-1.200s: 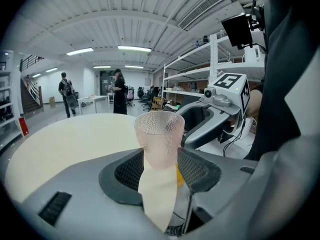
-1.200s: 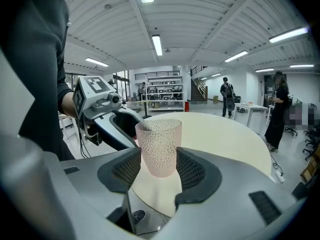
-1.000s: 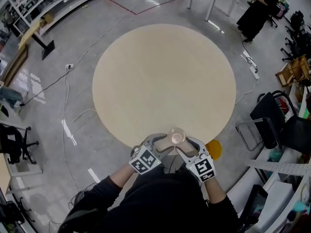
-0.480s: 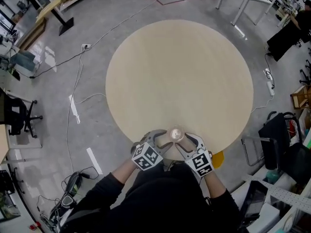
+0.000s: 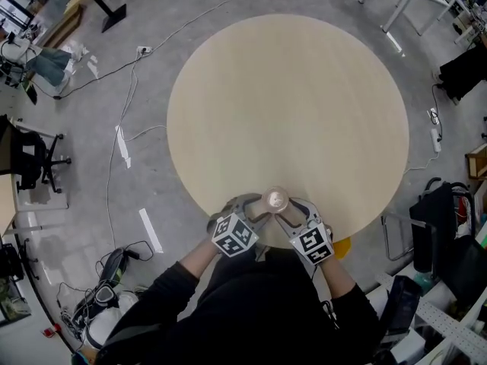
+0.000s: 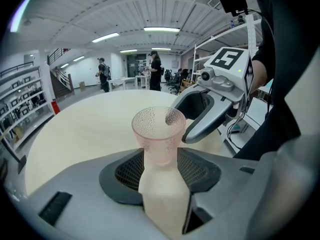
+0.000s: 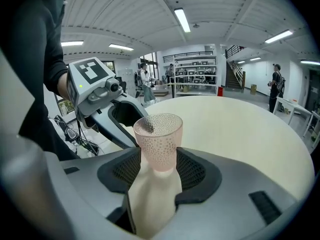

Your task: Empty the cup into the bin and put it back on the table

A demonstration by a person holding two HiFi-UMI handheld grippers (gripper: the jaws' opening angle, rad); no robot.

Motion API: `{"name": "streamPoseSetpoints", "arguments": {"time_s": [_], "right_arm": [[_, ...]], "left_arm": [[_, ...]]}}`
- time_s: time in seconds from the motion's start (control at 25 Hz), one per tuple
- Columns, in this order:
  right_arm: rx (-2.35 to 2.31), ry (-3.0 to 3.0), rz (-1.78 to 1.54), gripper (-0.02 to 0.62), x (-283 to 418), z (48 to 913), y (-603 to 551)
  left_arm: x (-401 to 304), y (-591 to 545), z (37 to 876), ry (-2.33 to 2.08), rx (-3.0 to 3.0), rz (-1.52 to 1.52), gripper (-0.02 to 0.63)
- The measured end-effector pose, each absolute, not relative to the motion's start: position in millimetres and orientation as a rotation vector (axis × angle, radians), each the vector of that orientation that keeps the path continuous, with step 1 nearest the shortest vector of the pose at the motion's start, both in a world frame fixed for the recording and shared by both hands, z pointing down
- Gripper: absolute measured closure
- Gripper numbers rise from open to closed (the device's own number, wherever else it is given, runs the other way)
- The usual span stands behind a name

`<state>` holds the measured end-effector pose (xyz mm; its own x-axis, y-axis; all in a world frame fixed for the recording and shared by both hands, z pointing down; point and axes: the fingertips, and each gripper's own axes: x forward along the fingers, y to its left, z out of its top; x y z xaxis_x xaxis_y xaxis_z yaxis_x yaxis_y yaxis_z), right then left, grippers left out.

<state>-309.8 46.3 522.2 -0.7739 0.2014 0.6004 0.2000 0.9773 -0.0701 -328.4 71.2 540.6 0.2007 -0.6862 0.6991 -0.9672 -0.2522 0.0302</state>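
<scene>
A pink, dimpled, see-through cup [image 5: 275, 199] stands upright at the round table's [image 5: 289, 105] near edge. A small dark piece lies inside it. My left gripper [image 5: 261, 204] reaches it from the left and my right gripper [image 5: 289, 206] from the right. In the left gripper view the cup [image 6: 159, 134] sits between the mesh pads of the left gripper [image 6: 161, 160], touching both. The right gripper view shows the cup [image 7: 158, 140] held the same way by the right gripper [image 7: 159, 163]. A yellow bin [image 5: 340, 246] shows just past the table edge, right of my right hand.
Cables [image 5: 125, 128] and white floor marks lie left of the table. A black chair [image 5: 430, 230] and cluttered shelving stand at the right. An office chair [image 5: 30, 162] is at the far left. People stand far off in the hall [image 6: 155, 71].
The head camera has swung, so the table sits higher and further right in view. Both grippers and the cup stay together at the near table edge.
</scene>
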Motion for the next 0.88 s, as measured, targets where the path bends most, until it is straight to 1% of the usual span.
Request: {"name": "streamPoseSetpoints", "arguments": {"time_s": [0.48, 0.88], "right_arm": [[-0.297, -2.432, -0.001, 0.365, -312.7, 547.1, 51.6], [-0.208, -2.447, 0.096, 0.364, -307.6, 541.3, 44.2]], "left_arm": [[-333.4, 79.0, 556.2, -1.502, 1.978, 0.801, 0.383], [-346.0, 87.8, 560.0, -1.561, 1.869, 0.742, 0.382]]}}
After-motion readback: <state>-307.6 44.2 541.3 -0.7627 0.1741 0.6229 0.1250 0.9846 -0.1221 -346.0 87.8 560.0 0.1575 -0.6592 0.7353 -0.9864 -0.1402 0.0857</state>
